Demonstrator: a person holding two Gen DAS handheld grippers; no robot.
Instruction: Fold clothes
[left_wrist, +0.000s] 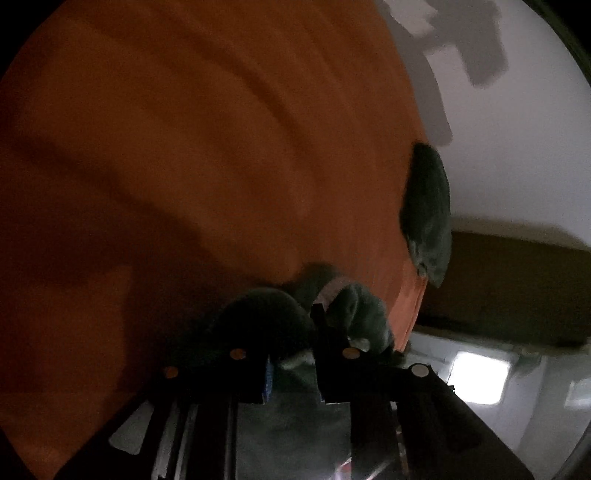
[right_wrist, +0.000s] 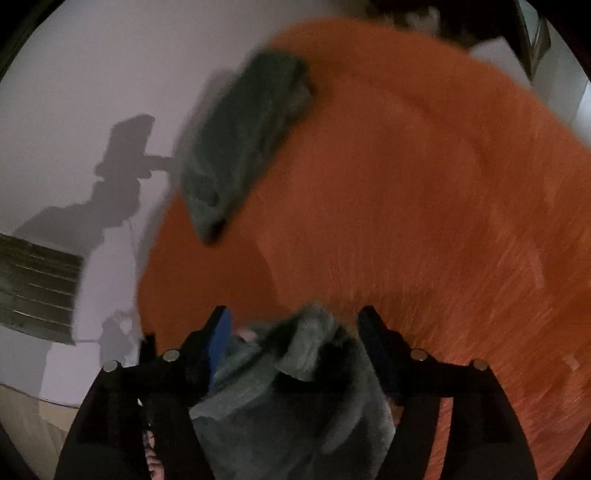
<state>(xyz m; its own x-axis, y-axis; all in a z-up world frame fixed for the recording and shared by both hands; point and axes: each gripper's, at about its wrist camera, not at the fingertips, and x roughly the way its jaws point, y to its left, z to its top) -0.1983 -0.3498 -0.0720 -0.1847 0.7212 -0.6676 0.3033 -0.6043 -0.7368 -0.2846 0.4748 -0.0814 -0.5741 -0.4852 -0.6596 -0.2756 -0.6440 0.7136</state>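
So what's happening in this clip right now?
A person is handling a grey garment with two handheld claws over an orange cloth. The left claw and right claw each have grey fabric bunched between their fingers. The pictures are blurred, and the fold looks unfinished.

Two wrist fisheyes, both pressed close against the same orange garment.

Left wrist camera is looking forward along the left gripper (left_wrist: 293, 354), sitting very near the orange garment (left_wrist: 192, 155), which is filling everything ahead and to the claw's left; white surface (left_wrist: 517, 155) is showing off to the claw's right. Right wrist camera is looking along the right gripper (right_wrist: 295, 332), equally near, with the garment (right_wrist: 424, 192) ahead and right of the claw, white surface (right_wrist: 92, 74) to its left. Both views are sharing the garment, its grey cuff (left_wrist: 428, 214) (right_wrist: 243, 147), and the white surface; both are motion-blurred.
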